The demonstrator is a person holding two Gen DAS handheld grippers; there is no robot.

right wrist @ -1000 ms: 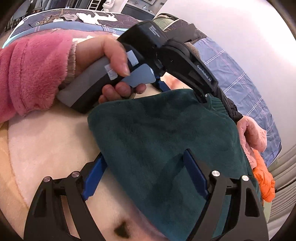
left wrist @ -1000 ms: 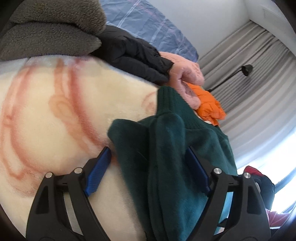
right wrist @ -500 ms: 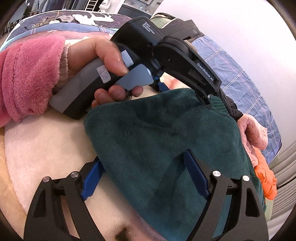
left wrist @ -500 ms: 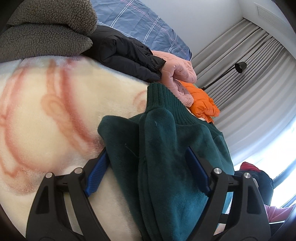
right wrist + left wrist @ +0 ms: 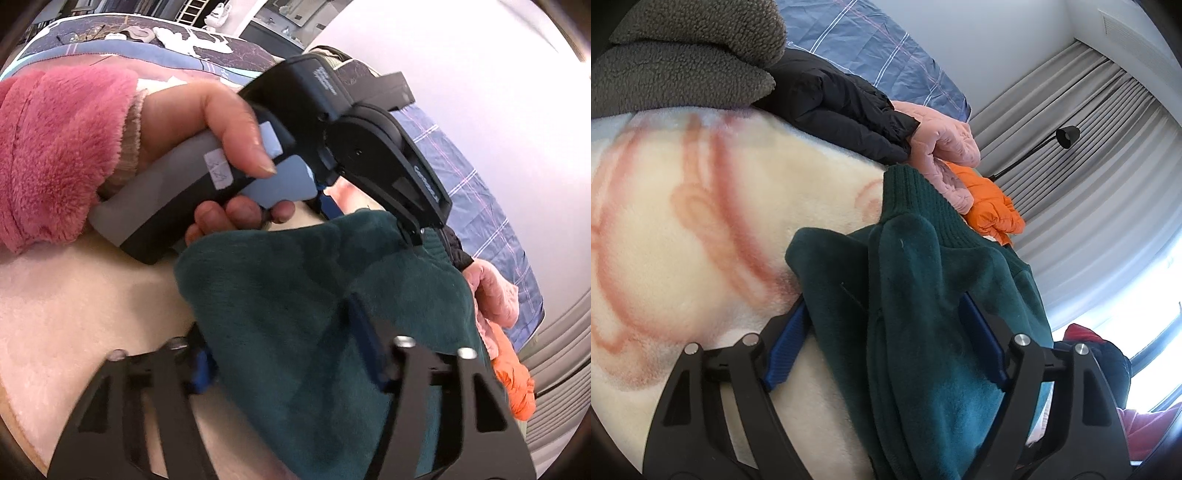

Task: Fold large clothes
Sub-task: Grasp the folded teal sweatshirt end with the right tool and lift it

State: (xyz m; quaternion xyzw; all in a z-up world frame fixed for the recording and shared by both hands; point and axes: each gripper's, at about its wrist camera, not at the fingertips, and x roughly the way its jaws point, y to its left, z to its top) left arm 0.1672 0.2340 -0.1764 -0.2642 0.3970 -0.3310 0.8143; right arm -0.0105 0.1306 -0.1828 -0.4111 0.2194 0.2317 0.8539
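A dark green fleece sweater (image 5: pixel 916 369) lies bunched on a cream blanket (image 5: pixel 683 221), its ribbed collar pointing away. My left gripper (image 5: pixel 882 306) straddles the folded fabric with wide jaws; the blue pads sit at the bundle's sides without a clear pinch. In the right wrist view the sweater (image 5: pixel 295 277) fills the lower middle. My right gripper (image 5: pixel 277 321) has its jaws closing, with the sweater's edge between them. Beyond it, a hand (image 5: pixel 221 122) in a pink fleece sleeve holds the left gripper's handle, its fingers over the sweater's far end.
Along the blanket's far side lie a grey fleece pile (image 5: pixel 683 66), a black jacket (image 5: pixel 842 103), a pink quilted jacket (image 5: pixel 945 144) and an orange one (image 5: pixel 990 206). A blue checked sheet (image 5: pixel 879 48) lies behind them. Grey curtains (image 5: pixel 1089 147) and a black lamp (image 5: pixel 1067 134) stand at right.
The right gripper's jaws have drawn noticeably closer together around the sweater's edge. The left gripper keeps its place and its width.
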